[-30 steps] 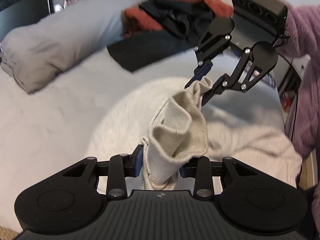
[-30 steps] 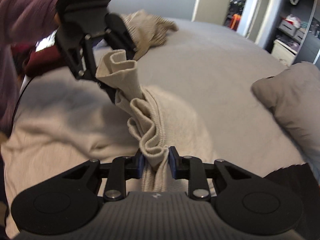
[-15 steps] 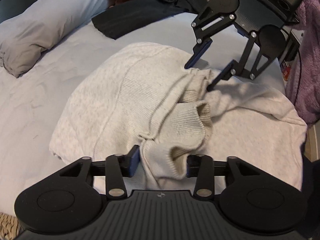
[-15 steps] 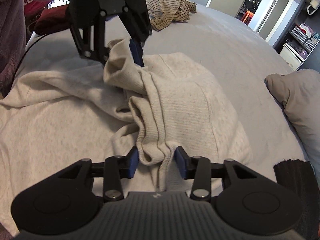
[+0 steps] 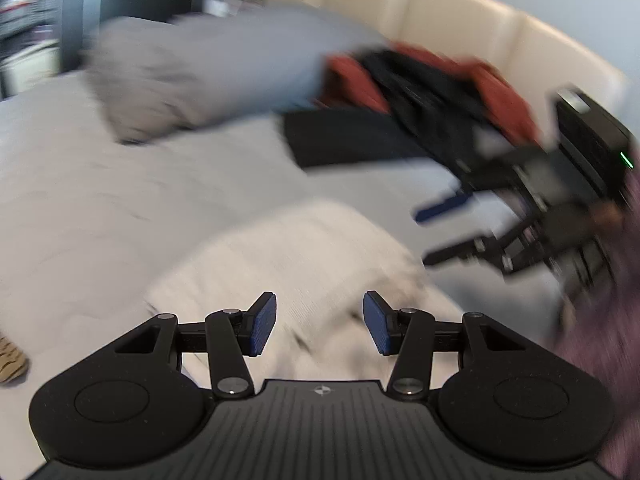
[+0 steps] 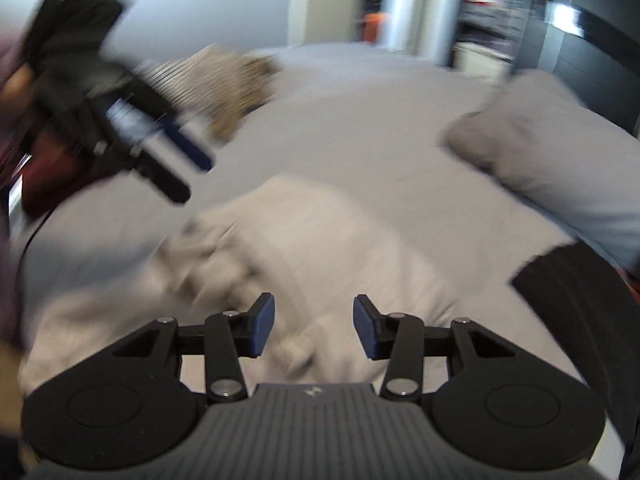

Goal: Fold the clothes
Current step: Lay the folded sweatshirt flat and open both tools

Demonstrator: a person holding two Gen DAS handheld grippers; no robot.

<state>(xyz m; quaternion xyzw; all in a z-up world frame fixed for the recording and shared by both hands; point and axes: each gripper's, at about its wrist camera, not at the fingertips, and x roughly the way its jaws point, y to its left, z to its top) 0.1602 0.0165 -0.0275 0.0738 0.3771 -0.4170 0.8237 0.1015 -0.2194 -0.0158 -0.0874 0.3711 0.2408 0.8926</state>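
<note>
Above the cream sweater (image 5: pixel 304 256), both the left gripper (image 5: pixel 320 328) and right gripper (image 6: pixel 314 326) have released it, jaws opening and empty; that fold looks laid.

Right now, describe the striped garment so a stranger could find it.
Start at the grey bed. The striped garment lies crumpled near its far edge, beyond the cream sweater. Its thin dark stripes on beige set it apart from that plain sweater.

Counts: 2 grippers – left gripper (image 5: pixel 320 328), right gripper (image 6: pixel 314 326). 1 cream sweater (image 5: pixel 304 256), centre. 1 grey pillow (image 5: pixel 208 76), upper left. 1 striped garment (image 6: pixel 224 80), upper left of right view. 1 red/black clothes heap (image 5: pixel 420 92), upper right; piece count unreadable, too blurred.
</note>
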